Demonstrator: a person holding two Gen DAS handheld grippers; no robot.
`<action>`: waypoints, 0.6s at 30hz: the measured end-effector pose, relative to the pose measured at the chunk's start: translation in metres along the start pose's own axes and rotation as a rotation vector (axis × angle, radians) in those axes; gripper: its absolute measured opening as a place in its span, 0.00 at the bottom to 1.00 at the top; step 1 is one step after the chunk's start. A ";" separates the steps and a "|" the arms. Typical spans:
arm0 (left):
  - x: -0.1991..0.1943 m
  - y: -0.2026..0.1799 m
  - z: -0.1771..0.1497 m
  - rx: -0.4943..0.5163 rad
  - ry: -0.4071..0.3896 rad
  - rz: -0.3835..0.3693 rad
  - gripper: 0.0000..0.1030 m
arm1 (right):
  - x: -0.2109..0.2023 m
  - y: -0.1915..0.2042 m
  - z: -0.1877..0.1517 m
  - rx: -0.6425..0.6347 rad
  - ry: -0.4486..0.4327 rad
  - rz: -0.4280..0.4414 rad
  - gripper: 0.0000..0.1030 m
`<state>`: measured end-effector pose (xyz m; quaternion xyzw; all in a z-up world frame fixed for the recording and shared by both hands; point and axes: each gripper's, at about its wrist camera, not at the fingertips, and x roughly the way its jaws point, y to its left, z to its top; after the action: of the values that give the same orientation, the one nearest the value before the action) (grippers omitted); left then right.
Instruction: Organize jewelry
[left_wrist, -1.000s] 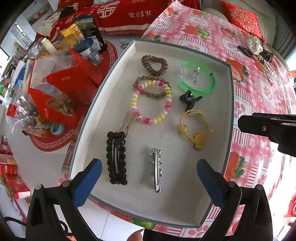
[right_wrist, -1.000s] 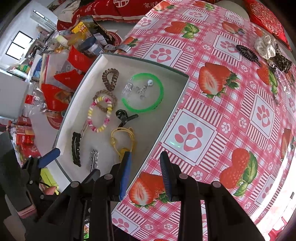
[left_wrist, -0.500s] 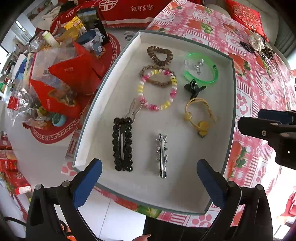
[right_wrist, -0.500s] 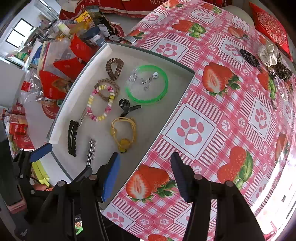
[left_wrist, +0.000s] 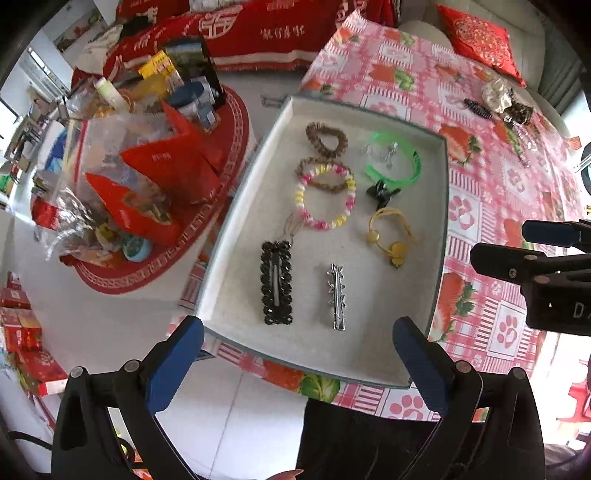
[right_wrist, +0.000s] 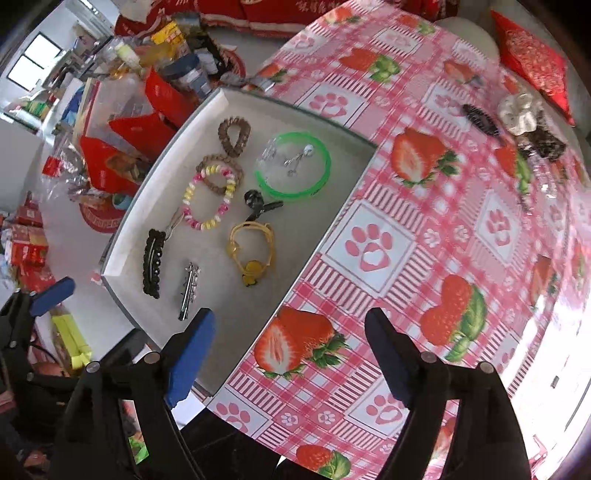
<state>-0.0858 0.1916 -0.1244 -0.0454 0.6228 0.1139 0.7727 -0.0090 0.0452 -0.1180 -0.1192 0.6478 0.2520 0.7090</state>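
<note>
A grey tray (left_wrist: 441, 229) (right_wrist: 321, 243) on the strawberry tablecloth holds a black hair clip (left_wrist: 276, 282), a silver clip (left_wrist: 337, 296), a yellow hair tie (left_wrist: 389, 235), a beaded bracelet (left_wrist: 325, 197), a green bangle (left_wrist: 393, 161), a small black claw clip (left_wrist: 382, 192) and brown hair ties (left_wrist: 327, 138). My left gripper (left_wrist: 297, 349) is open and empty above the tray's near edge. My right gripper (right_wrist: 290, 341) is open and empty over the tray's near right corner.
More accessories lie at the table's far right: a white scrunchie (right_wrist: 517, 112), a dark comb clip (right_wrist: 480, 120) and a leopard scrunchie (right_wrist: 546, 142). A cluttered side table with red packets (left_wrist: 147, 177) stands left of the tray. A red cushion (right_wrist: 532, 62) lies beyond.
My right gripper opened wide from nearly shut and drew back. My left gripper pulled back and up from the tray, staying open.
</note>
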 end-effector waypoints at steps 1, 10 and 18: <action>-0.008 0.001 0.000 0.003 -0.014 0.006 1.00 | -0.006 0.000 -0.001 0.007 -0.013 -0.005 0.84; -0.061 0.014 0.001 -0.017 -0.109 0.002 1.00 | -0.061 0.007 -0.010 0.029 -0.146 -0.030 0.85; -0.098 0.022 -0.003 -0.027 -0.176 0.007 1.00 | -0.100 0.023 -0.018 0.001 -0.201 -0.040 0.85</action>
<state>-0.1129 0.2003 -0.0279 -0.0435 0.5512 0.1288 0.8232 -0.0399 0.0354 -0.0185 -0.1061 0.5710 0.2482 0.7753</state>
